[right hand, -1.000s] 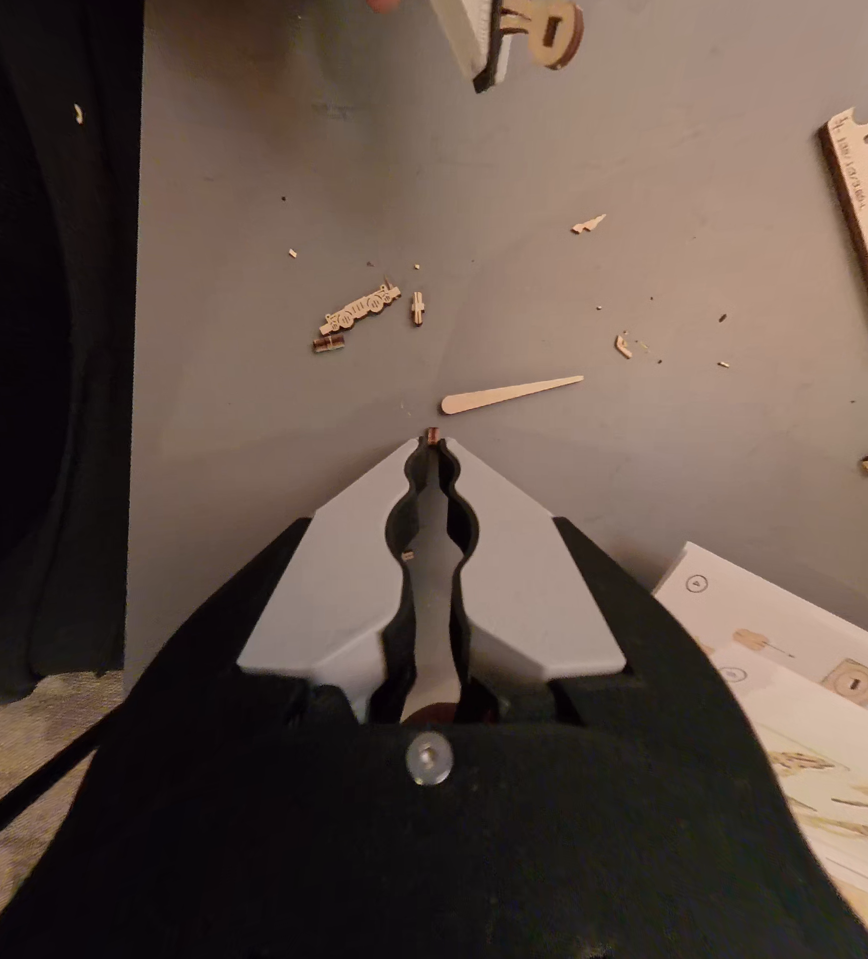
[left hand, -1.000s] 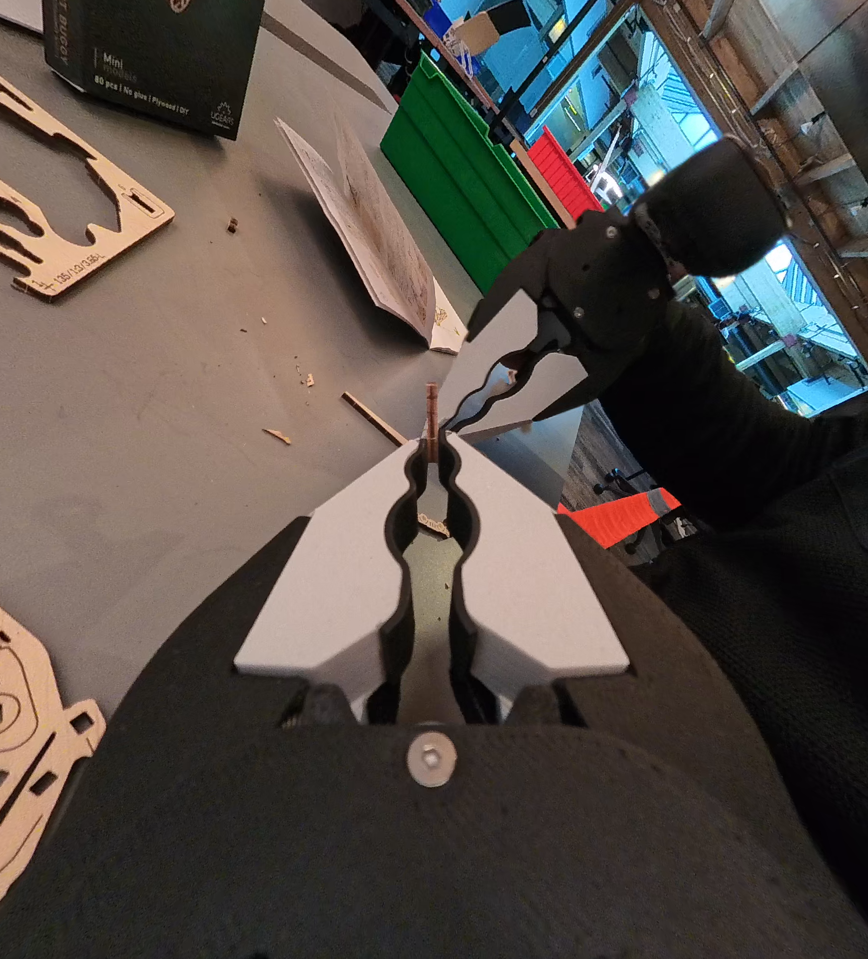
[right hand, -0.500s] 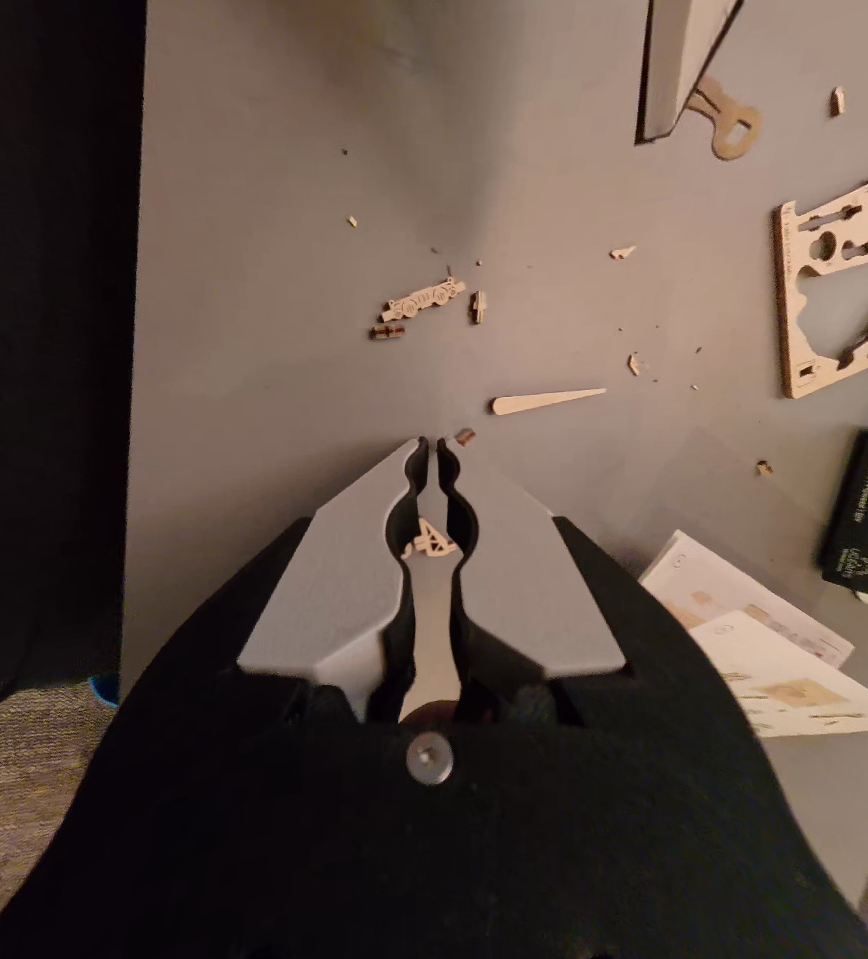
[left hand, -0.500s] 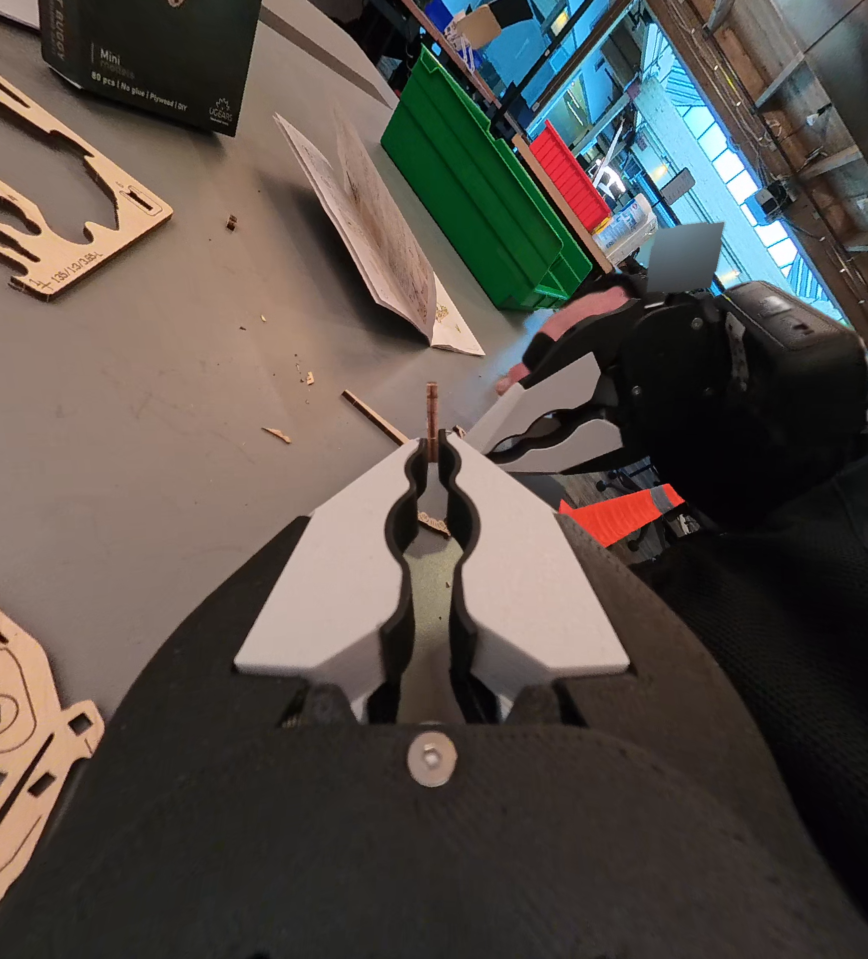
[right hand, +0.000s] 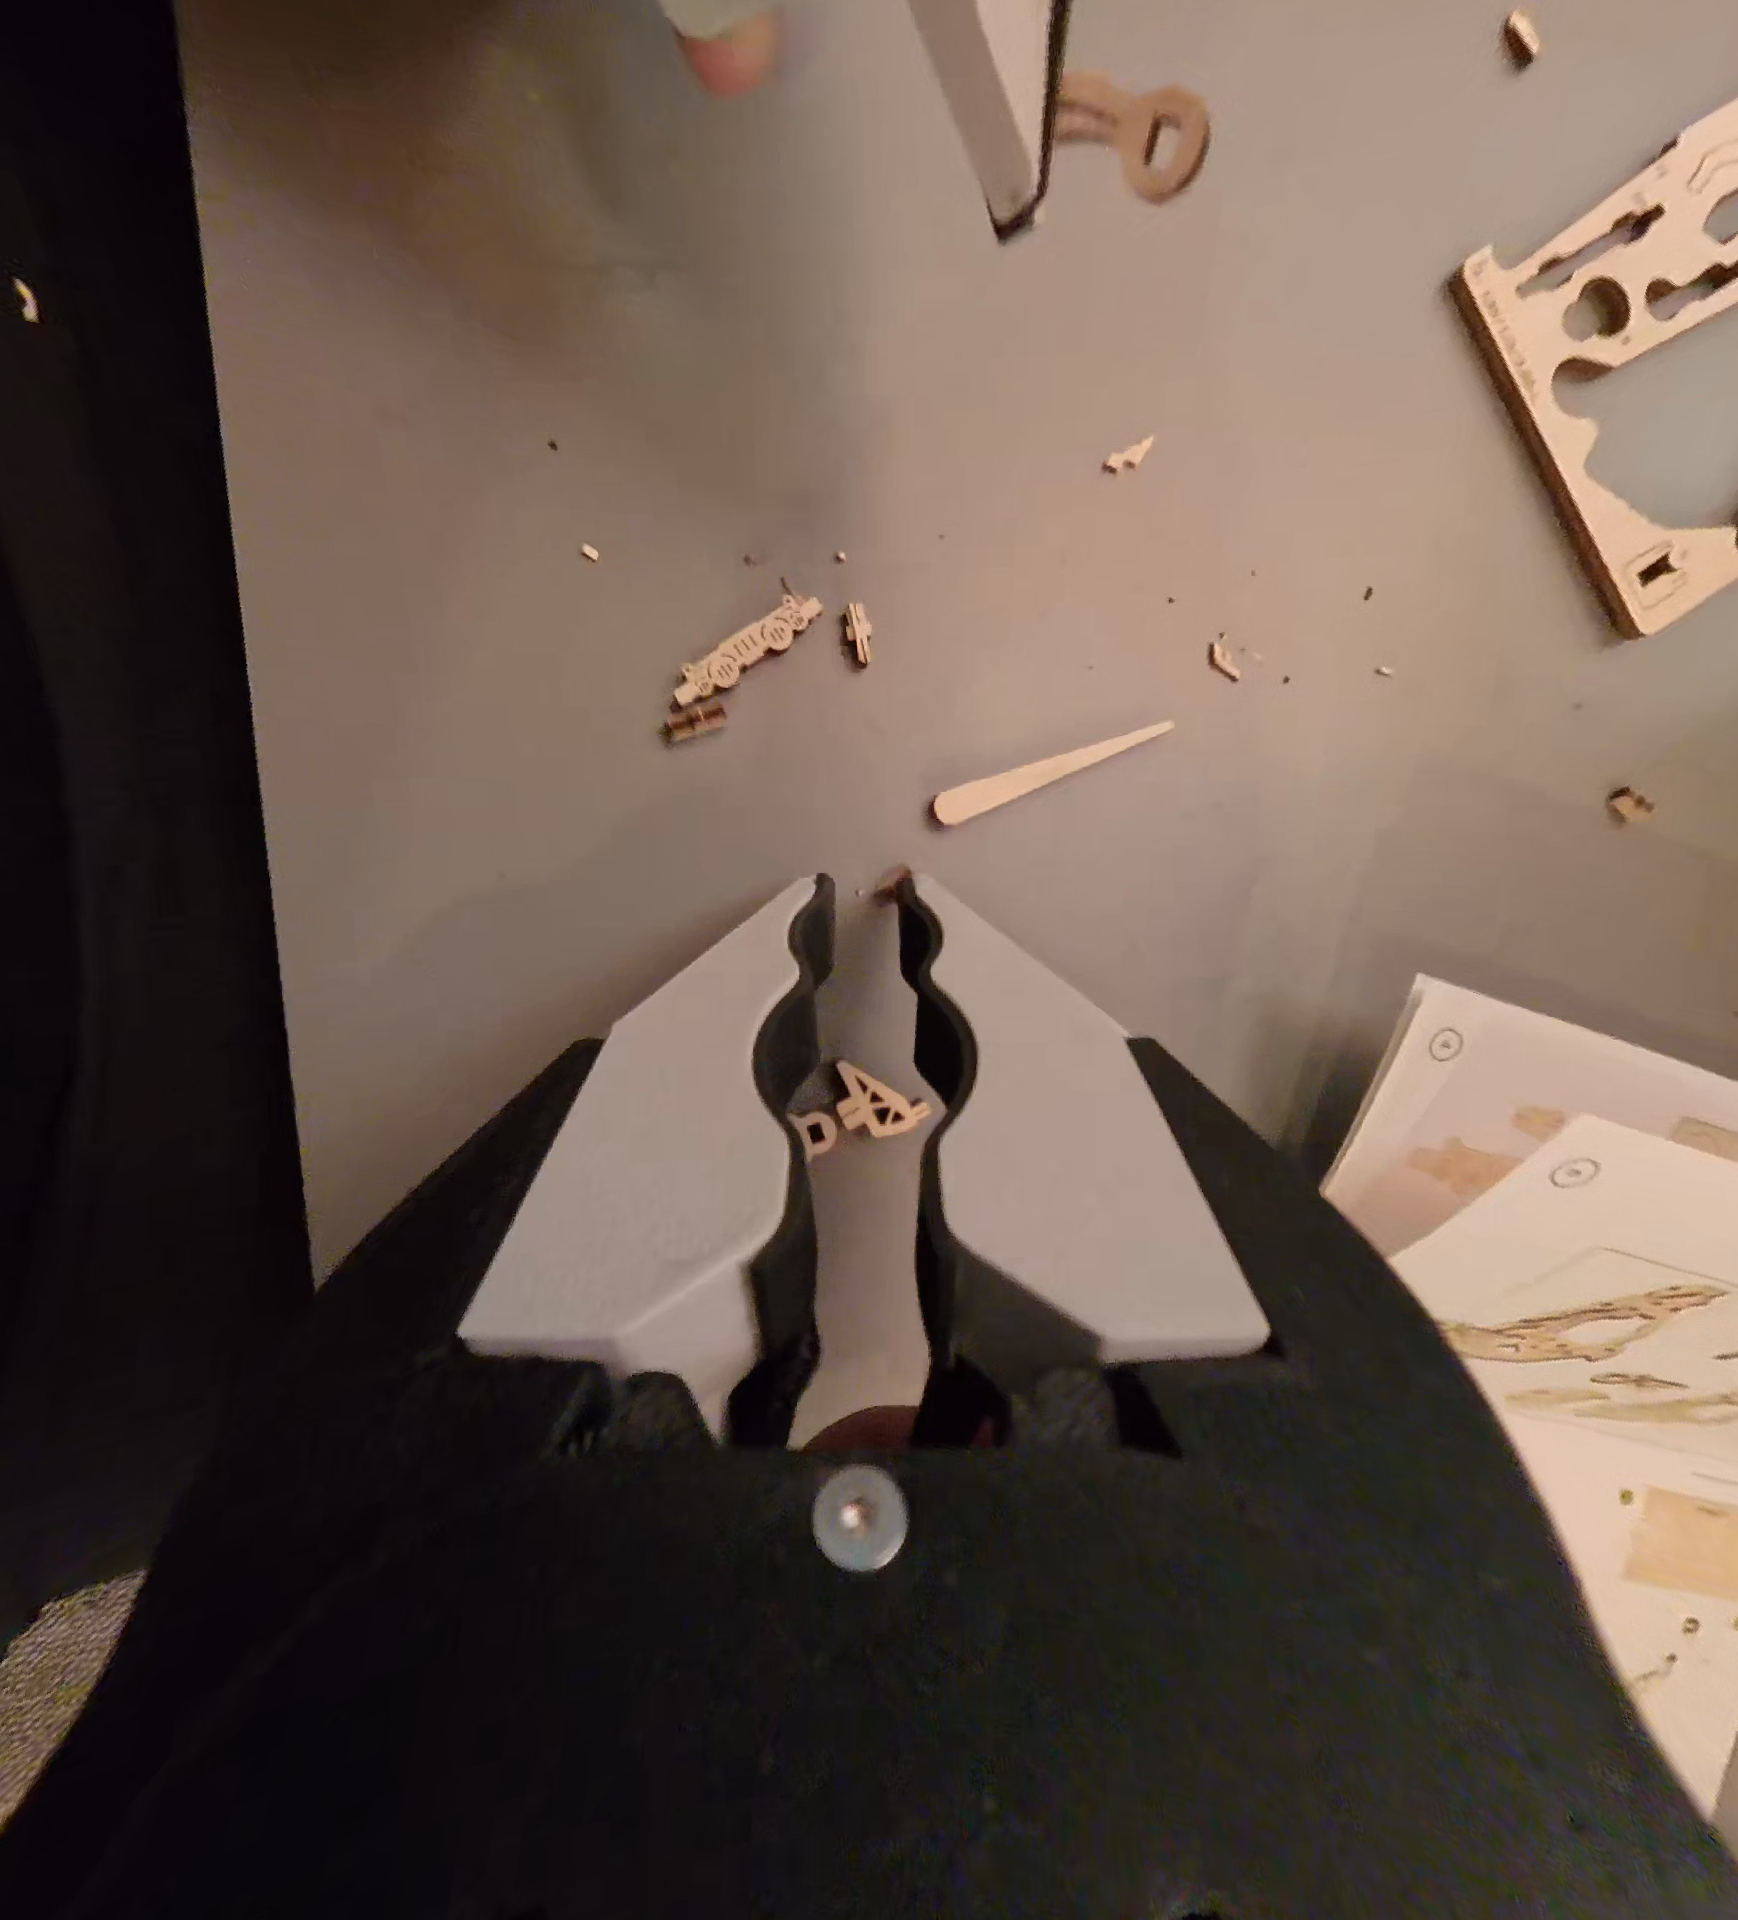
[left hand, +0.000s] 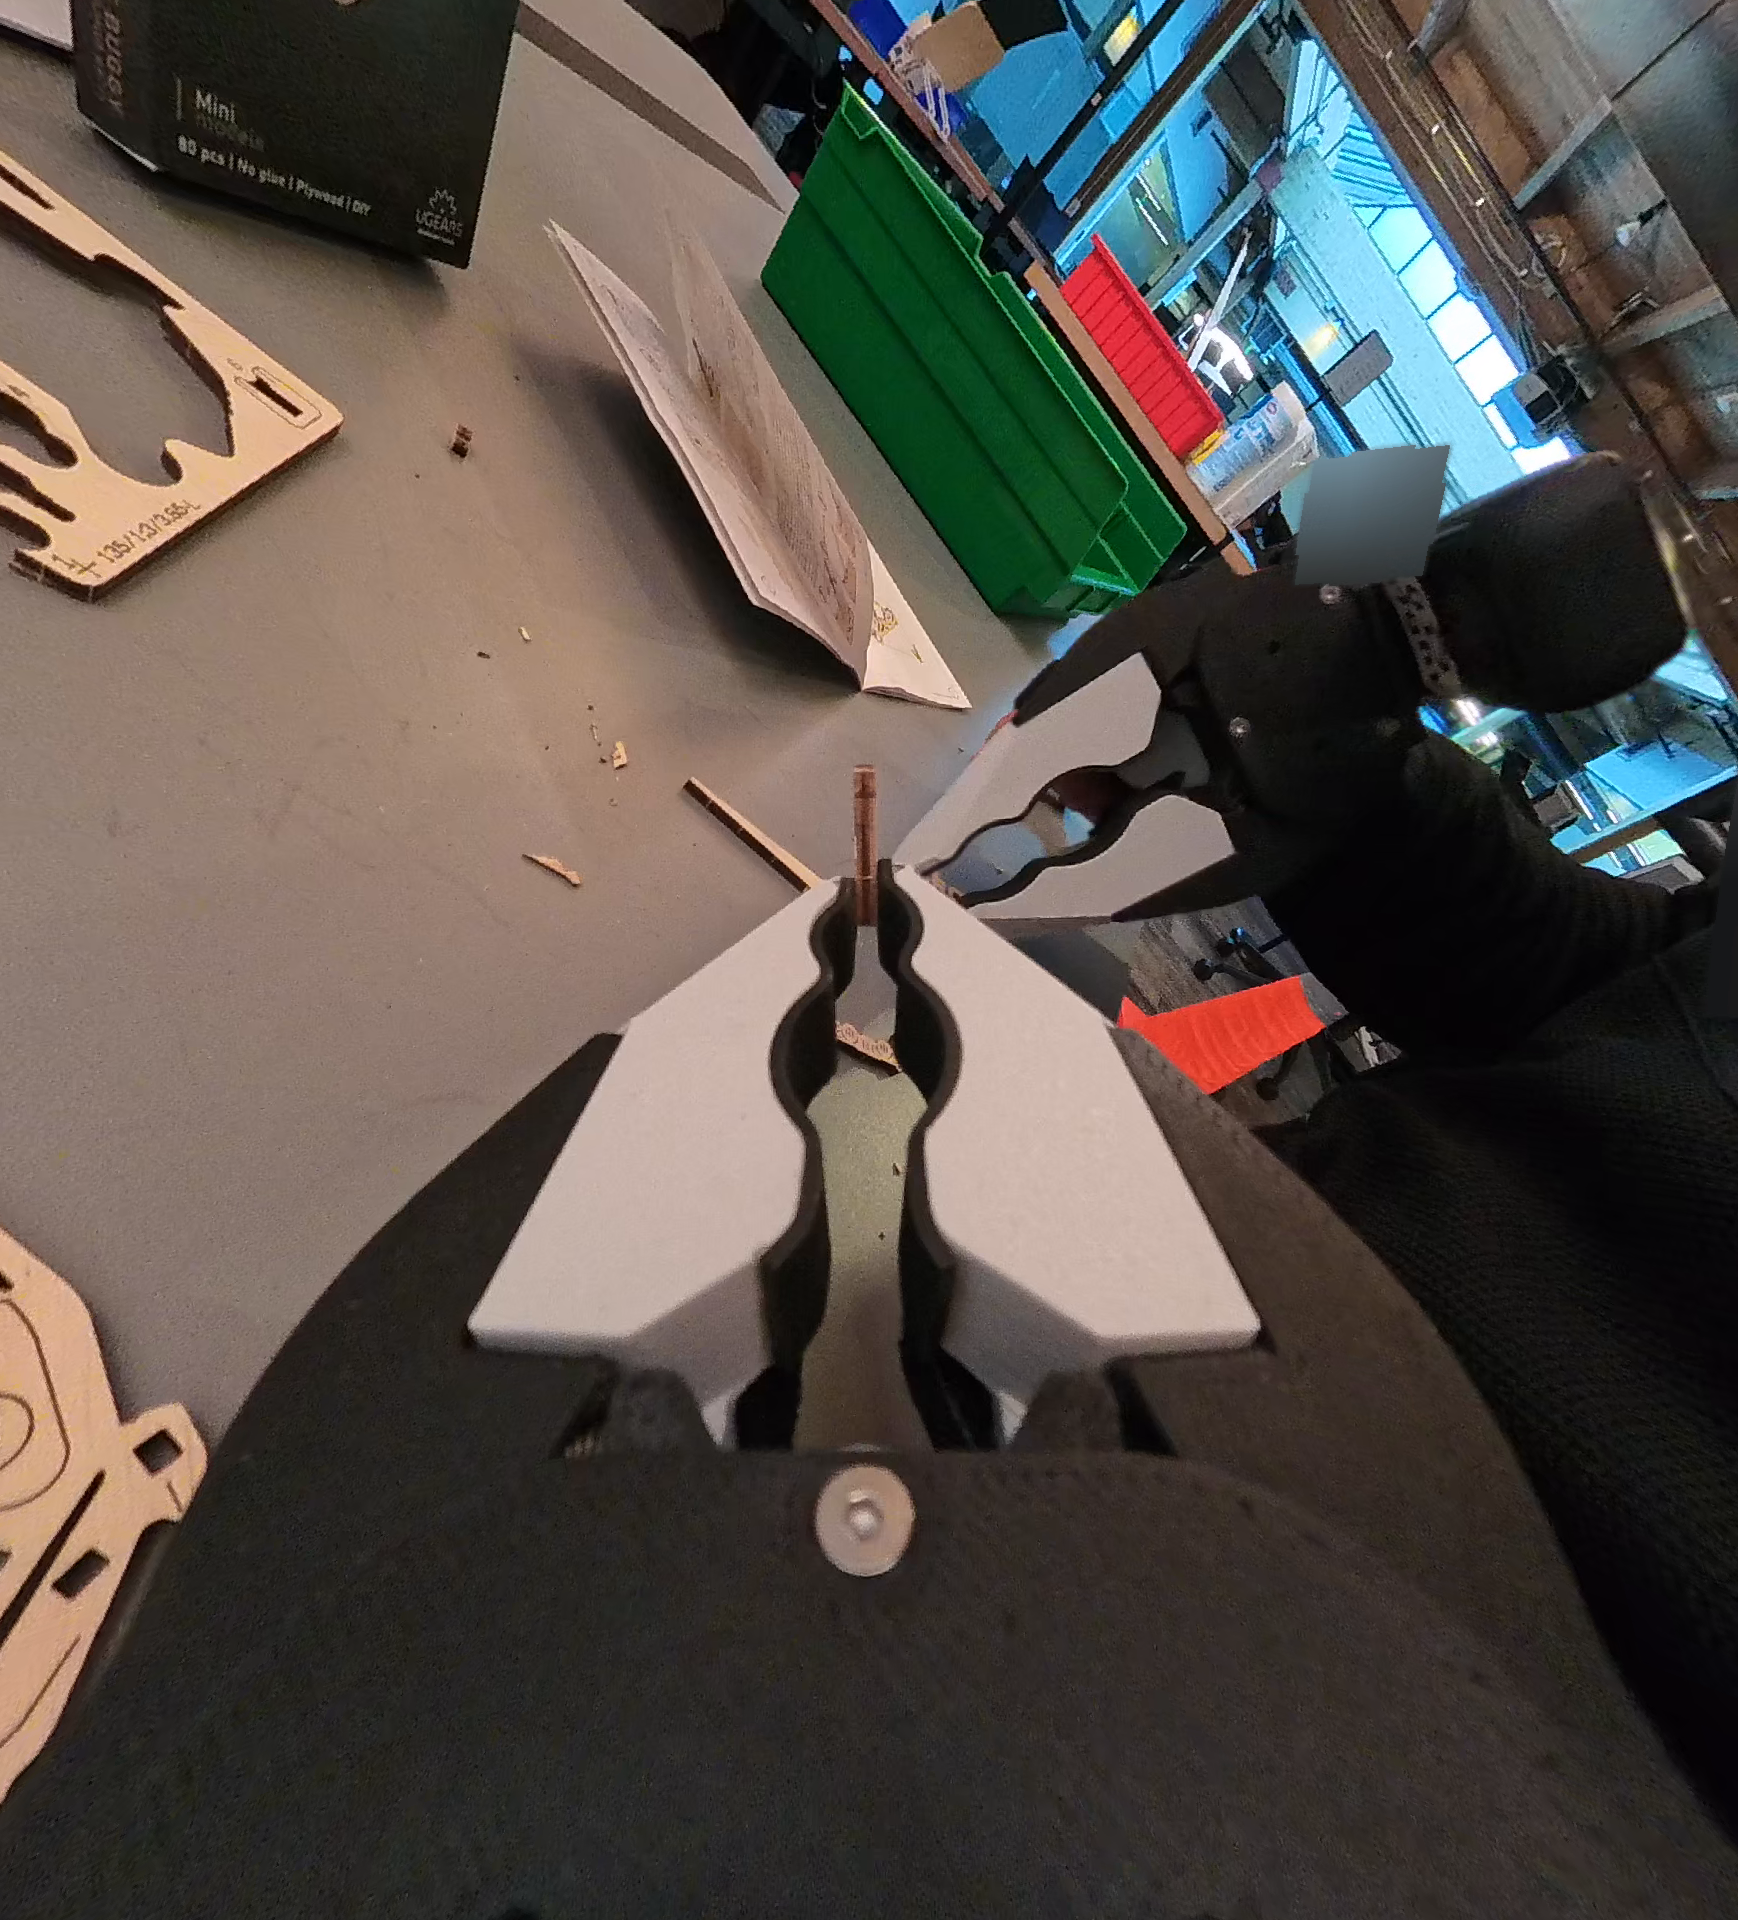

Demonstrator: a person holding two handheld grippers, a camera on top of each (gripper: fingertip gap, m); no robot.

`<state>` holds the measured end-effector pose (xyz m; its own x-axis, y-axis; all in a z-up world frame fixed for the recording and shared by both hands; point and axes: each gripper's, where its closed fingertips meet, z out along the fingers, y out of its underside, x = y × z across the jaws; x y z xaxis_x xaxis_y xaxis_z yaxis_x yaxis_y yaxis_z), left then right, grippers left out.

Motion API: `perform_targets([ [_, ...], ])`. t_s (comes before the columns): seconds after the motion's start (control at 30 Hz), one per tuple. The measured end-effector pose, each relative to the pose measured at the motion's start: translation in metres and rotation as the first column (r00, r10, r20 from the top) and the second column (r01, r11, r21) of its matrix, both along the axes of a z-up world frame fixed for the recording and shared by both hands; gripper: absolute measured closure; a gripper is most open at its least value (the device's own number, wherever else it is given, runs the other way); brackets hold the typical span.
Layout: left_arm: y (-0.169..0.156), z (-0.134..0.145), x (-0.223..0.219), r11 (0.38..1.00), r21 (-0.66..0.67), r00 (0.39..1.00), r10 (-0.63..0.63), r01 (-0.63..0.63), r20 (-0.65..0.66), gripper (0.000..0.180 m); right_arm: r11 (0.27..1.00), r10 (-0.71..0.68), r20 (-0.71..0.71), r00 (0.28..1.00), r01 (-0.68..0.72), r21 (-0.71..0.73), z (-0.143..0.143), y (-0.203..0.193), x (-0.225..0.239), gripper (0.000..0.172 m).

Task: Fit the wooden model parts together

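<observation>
Two claws are at work here, and the risks sit at their tips. The left claw (left hand: pixel 866 883) is pressed together on a thin brown wooden piece (left hand: pixel 863 821), seen edge-on from its own camera; the right wrist view shows the same part as a flat keyhole-shaped piece (right hand: pixel 1145 135) sticking out past the pads. It is gripped by one end only, so a push from the side could probably swing it in the grip or snap it.

The right claw (right hand: pixel 860 894) stands spread above the table (right hand: pixel 532 364), with a tiny brown wooden bit (right hand: pixel 889 885) at its right fingertip (right hand: pixel 912 914); whether that bit clings to the pad or lies on the table cannot be told. If the claw closes off-centre, the bit would likely skid away or drop among the scraps. Beneath this claw lie two small pale parts (right hand: pixel 860 1117), just as easy to knock.

Farther out on the grey table are a tapered wooden stick (right hand: pixel 1047 774), a little car-shaped part (right hand: pixel 749 649) and loose chips. Beyond them lie punched-out plywood sheets (left hand: pixel 106 436), an open instruction booklet (left hand: pixel 771 488) and a dark box (left hand: pixel 304 104). Past the table's edge stand green bins (left hand: pixel 948 395) and a red bin (left hand: pixel 1140 343) on shelving, in a workshop lit by large bright windows.
</observation>
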<state>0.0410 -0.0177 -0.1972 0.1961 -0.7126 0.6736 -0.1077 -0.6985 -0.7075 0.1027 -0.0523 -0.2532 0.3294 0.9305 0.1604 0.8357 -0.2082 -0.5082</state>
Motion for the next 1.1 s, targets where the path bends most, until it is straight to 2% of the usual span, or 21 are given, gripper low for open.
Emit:
perform_targets([
  [0.03,0.000,0.000,0.000,1.000,0.000,1.000,-0.001,0.001,0.000,0.179,1.000,-0.005,-0.001,1.000,0.005,-0.006,-0.001,0.000,0.002,0.162],
  [0.57,0.000,-0.001,0.000,1.000,0.000,1.000,-0.003,0.003,-0.005,0.179,1.000,0.001,-0.080,0.997,-0.003,-0.022,0.009,-0.001,-0.010,0.163],
  [0.8,0.000,0.000,0.000,1.000,0.000,1.000,-0.002,0.002,-0.001,0.179,0.997,0.015,-0.040,0.999,-0.018,-0.072,-0.001,-0.004,-0.010,0.161],
  [1.0,0.000,0.000,0.000,1.000,-0.002,1.000,-0.002,0.002,0.001,0.179,0.993,-0.039,0.001,0.999,0.039,-0.115,-0.001,-0.008,0.009,0.157],
  [1.1,0.000,0.000,0.000,1.000,-0.002,1.000,-0.002,0.002,0.000,0.179,0.992,-0.065,-0.049,0.997,0.059,-0.111,0.009,-0.008,0.007,0.157],
])
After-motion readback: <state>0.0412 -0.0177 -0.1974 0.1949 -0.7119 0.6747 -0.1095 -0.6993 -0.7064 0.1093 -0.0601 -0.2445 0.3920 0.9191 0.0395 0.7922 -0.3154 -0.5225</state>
